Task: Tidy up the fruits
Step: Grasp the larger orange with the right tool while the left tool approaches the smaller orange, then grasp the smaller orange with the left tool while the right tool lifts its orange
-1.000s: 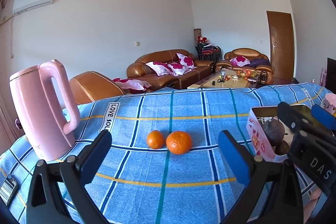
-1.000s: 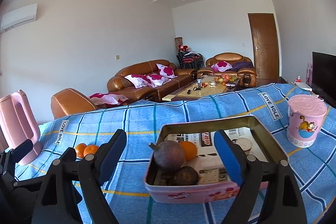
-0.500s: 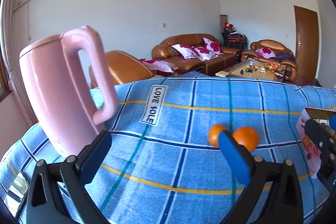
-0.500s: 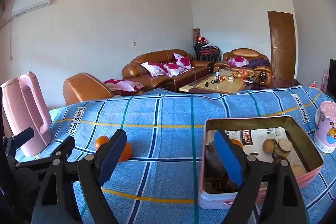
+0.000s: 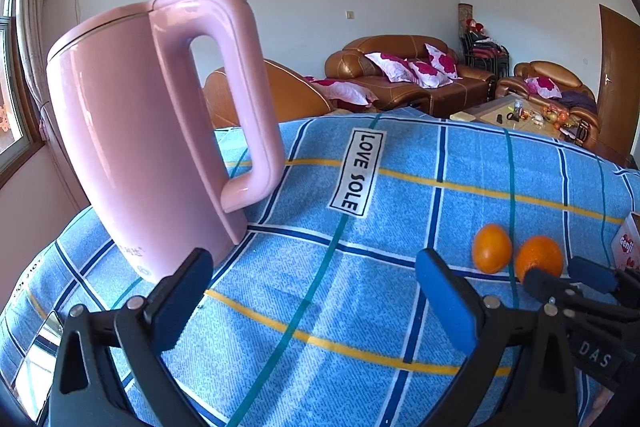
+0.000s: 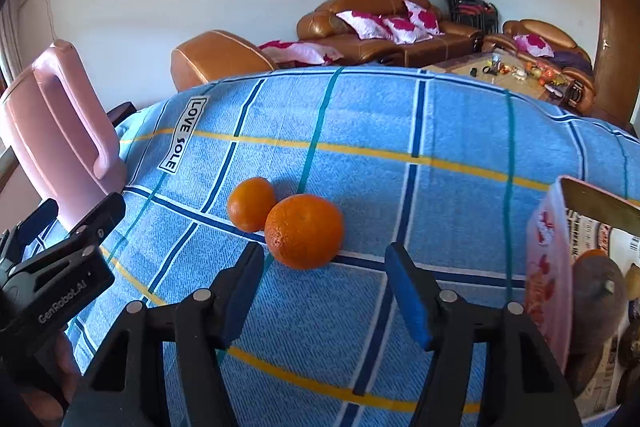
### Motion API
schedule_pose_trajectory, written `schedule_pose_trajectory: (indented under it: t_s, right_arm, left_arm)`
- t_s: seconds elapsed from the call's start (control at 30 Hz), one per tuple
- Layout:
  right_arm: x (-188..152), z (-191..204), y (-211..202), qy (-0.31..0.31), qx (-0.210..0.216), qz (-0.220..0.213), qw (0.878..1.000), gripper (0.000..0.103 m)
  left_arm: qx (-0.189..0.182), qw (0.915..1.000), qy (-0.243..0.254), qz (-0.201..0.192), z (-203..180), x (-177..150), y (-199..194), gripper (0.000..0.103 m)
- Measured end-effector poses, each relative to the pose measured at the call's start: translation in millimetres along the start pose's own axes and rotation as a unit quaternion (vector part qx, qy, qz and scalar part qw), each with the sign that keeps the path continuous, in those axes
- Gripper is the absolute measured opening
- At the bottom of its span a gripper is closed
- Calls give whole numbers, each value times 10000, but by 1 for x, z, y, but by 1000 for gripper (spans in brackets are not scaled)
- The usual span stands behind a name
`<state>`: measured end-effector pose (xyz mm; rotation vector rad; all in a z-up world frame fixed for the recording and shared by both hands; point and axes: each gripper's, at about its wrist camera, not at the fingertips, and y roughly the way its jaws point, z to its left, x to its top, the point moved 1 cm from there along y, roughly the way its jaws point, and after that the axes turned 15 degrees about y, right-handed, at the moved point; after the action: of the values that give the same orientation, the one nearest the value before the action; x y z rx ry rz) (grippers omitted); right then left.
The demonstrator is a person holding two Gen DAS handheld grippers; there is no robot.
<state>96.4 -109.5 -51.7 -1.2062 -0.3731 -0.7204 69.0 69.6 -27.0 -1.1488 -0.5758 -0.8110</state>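
My right gripper [image 6: 324,291] holds its jaws spread, the larger orange [image 6: 304,231] just ahead between them on the blue checked desk [image 6: 400,131], touching the smaller orange [image 6: 251,203] beyond-left. The pink tin [image 6: 548,267] stands right of the jaws. My left gripper [image 5: 316,295], jaws spread and empty, faces the pink kettle [image 5: 148,131] ahead-left, upright, handle toward the oranges.

A pink kettle [image 5: 148,143] stands upright on the blue checked cloth [image 5: 400,195] at nine o'clock, handle toward three. Past the cloth, at one o'clock, a brown leather sofa [image 5: 404,75] carries red-flowered cushions [image 5: 416,65].
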Motion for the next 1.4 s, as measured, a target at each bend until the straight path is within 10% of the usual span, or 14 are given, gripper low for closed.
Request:
schedule_pose_trajectory:
  t_s: [0.4,0.7,1.1,1.4]
  right_arm:
    - [1,10,14,-152,-315,228,9991,49]
    - [-17,-15,-79,109,-673,-1804,9812,49]
    - [-4,-34,-91,337,-862,-2187,9714,49]
    - [0,-34,-79,394,-804,-1976,9762,49]
  left_arm:
    - [-178,9995,251,26,-8,5,5,103]
    - [-986,9940,349,-326,-23,11,-4,100]
    - [-1875,9766,1030,242,-101,50,26,55]
    - [-1823,9745,1022,811,-118,54,54,35]
